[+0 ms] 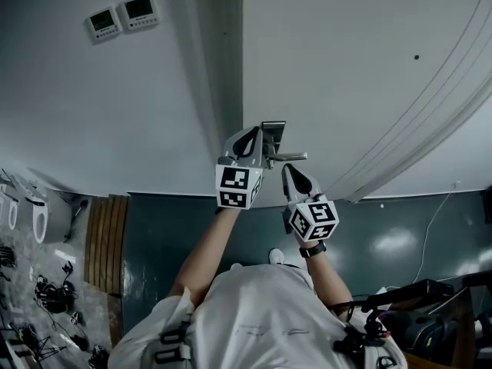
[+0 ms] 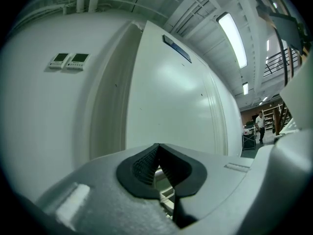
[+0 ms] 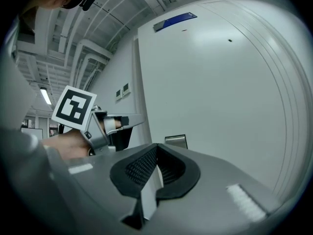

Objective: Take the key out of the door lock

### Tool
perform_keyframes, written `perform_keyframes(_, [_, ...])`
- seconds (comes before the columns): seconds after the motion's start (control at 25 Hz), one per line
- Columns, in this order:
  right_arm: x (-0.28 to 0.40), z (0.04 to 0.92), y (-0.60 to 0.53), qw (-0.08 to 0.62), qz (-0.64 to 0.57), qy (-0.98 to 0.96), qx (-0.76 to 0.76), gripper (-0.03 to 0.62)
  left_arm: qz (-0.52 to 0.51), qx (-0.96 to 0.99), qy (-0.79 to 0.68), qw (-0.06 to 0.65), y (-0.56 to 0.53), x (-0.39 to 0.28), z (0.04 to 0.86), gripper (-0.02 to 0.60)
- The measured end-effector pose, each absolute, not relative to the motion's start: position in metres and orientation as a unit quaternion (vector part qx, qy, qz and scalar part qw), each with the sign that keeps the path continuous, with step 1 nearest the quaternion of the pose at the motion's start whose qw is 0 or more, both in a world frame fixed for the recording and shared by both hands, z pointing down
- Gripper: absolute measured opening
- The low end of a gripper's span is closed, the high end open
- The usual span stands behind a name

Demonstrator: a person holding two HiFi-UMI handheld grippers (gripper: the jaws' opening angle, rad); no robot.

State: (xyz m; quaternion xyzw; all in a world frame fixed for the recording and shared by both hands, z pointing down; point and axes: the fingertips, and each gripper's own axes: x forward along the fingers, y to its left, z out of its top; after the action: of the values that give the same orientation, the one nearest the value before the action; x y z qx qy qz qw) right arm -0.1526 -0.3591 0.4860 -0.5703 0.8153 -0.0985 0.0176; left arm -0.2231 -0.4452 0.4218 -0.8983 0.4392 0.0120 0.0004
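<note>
The white door (image 1: 346, 75) carries a metal lock plate (image 1: 274, 133) with a lever handle (image 1: 290, 157). I cannot make out the key in any view. My left gripper (image 1: 256, 131) is shut and sits against the left side of the lock plate; in the left gripper view its pads (image 2: 146, 168) meet at the tip, with bits of metal showing in the slit behind them. My right gripper (image 1: 287, 167) is shut and empty, just below the lever. In the right gripper view, the right gripper (image 3: 156, 146) points at the door, with the lock plate (image 3: 176, 141) just beyond it.
The door frame (image 1: 223, 68) runs left of the lock. Two wall control panels (image 1: 123, 18) hang further left. A blue sign (image 3: 175, 21) sits above the door. Cables (image 1: 54, 294) lie on the floor at left. A distant person (image 2: 260, 124) stands in the hall.
</note>
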Motion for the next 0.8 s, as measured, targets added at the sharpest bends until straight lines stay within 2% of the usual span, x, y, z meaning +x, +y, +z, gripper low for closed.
perform_keyframes(0.36, [-0.141, 0.531, -0.375, -0.014, -0.134, 0.824, -0.55, 0.006, -0.017, -0.873, 0.487, -0.009, -0.51, -0.218, 0.435, 0.0])
perform_keyframes(0.64, [-0.142, 0.602, -0.383, -0.013, -0.252, 0.823, -0.509, 0.006, -0.02, -0.87, 0.493, 0.008, -0.516, -0.216, 0.435, 0.001])
perform_keyframes(0.8, [-0.141, 0.645, -0.392, -0.039, -0.29, 0.814, -0.501, 0.021, -0.024, -0.871, 0.49, 0.015, -0.517, -0.214, 0.435, 0.002])
